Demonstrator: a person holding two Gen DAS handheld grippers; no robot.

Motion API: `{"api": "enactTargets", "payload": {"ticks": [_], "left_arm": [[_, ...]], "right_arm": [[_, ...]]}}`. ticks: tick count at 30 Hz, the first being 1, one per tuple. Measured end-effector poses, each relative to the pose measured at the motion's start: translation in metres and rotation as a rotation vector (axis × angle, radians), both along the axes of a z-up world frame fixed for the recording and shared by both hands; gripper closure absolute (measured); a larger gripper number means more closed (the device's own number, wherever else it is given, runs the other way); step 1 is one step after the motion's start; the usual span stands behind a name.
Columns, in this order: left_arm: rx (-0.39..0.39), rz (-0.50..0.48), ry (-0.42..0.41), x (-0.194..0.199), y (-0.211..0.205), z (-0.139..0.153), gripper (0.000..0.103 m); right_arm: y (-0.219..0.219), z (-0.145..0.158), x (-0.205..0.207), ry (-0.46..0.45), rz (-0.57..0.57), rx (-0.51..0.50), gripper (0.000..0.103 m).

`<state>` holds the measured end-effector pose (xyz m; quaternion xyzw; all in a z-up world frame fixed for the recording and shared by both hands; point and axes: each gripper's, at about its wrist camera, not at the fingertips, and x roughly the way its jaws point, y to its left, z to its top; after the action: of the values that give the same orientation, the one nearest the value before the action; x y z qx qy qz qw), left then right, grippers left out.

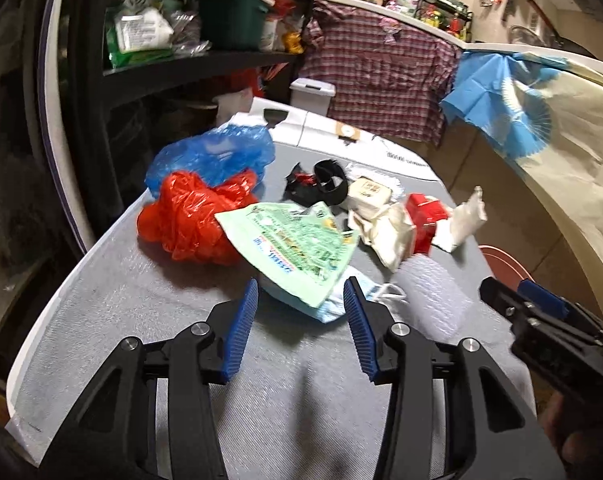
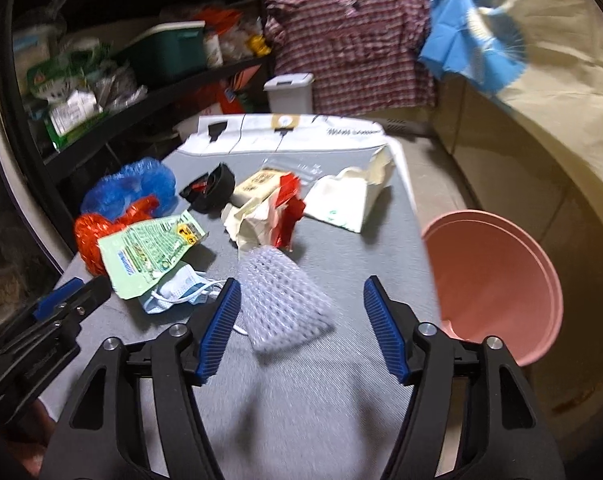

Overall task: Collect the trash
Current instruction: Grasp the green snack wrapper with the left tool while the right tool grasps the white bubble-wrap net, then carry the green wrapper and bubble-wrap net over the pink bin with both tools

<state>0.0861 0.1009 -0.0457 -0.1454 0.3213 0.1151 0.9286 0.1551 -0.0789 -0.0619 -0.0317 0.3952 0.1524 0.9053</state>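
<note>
With the trash heaped along the middle of the grey table (image 2: pixel 341 380) and none of it yet in the pink bucket (image 2: pixel 497 276) just off the right edge, best to take the nearest pieces first; left gripper (image 1: pixel 300 300) part open and empty, pads either side of the green wrapper (image 1: pixel 297 248) and the face mask (image 1: pixel 333 304) beneath it, near the front edge; right gripper (image 2: pixel 299 300) wide and empty, jaws flanking the white foam net (image 2: pixel 285 300) without pressing it. Worth lowering until the pads straddle each piece before closing, since thin film slips from a shallow pinch; likely wise to grip wrapper and mask together, or the mask may drag by its loops; foam net crushes easily, so close gently. Then swing across the right edge and release over the bucket.
</note>
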Motion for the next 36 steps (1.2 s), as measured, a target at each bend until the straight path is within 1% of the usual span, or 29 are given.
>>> {"api": "enactTargets", "payload": {"ticks": [1,2,5,10,14,19,21,23,24,25,26,27,28,29,31,32,36], "left_arm": [[-0.009,0.006,0.007,0.003,0.003,-0.003,0.058],[-0.023,0.012,0.014,0.005,0.006,-0.005,0.058],[-0.057,0.023,0.036,0.012,0.013,-0.014,0.058],[-0.092,0.014,0.056,0.021,0.015,-0.023,0.058],[-0.114,0.003,0.070,0.027,0.015,-0.028,0.059],[-0.129,-0.012,0.064,0.031,0.014,-0.028,0.075],[-0.138,-0.015,0.061,0.032,0.014,-0.028,0.079],[-0.140,-0.019,0.057,0.032,0.013,-0.027,0.083],[-0.137,-0.023,0.051,0.032,0.012,-0.026,0.088],[-0.136,-0.024,0.046,0.032,0.012,-0.025,0.089],[-0.136,-0.024,0.043,0.032,0.012,-0.024,0.090],[-0.135,-0.023,0.037,0.032,0.012,-0.023,0.094],[-0.134,-0.024,0.034,0.032,0.012,-0.022,0.098],[-0.132,-0.027,0.031,0.032,0.011,-0.021,0.100],[-0.125,-0.037,0.018,0.031,0.007,-0.017,0.101],[-0.120,-0.042,0.014,0.031,0.006,-0.015,0.101],[-0.069,-0.051,-0.020,0.025,0.001,-0.005,0.101]], "right_arm": [[0.003,-0.005,0.004,0.012,0.006,-0.007,0.030],[0.005,-0.009,0.007,0.020,0.009,-0.010,0.027],[0.010,-0.020,0.016,0.046,0.016,-0.020,0.025],[0.014,-0.037,0.026,0.098,0.033,-0.040,0.025],[0.019,-0.041,0.026,0.109,0.050,-0.047,0.025],[0.020,-0.042,0.026,0.110,0.049,-0.053,0.026],[0.020,-0.041,0.024,0.110,0.056,-0.052,0.031],[0.021,-0.039,0.022,0.103,0.067,-0.059,0.042],[0.021,-0.039,0.021,0.099,0.072,-0.064,0.045],[0.021,-0.039,0.020,0.101,0.075,-0.066,0.051],[0.020,-0.038,0.020,0.104,0.076,-0.064,0.059],[0.017,-0.038,0.020,0.109,0.076,-0.056,0.065],[0.016,-0.037,0.020,0.111,0.075,-0.050,0.074],[0.015,-0.036,0.020,0.113,0.074,-0.044,0.083],[0.014,-0.033,0.018,0.108,0.080,-0.037,0.091],[0.014,-0.031,0.017,0.099,0.082,-0.038,0.092],[0.010,-0.022,0.014,0.074,0.077,-0.032,0.094]]}}
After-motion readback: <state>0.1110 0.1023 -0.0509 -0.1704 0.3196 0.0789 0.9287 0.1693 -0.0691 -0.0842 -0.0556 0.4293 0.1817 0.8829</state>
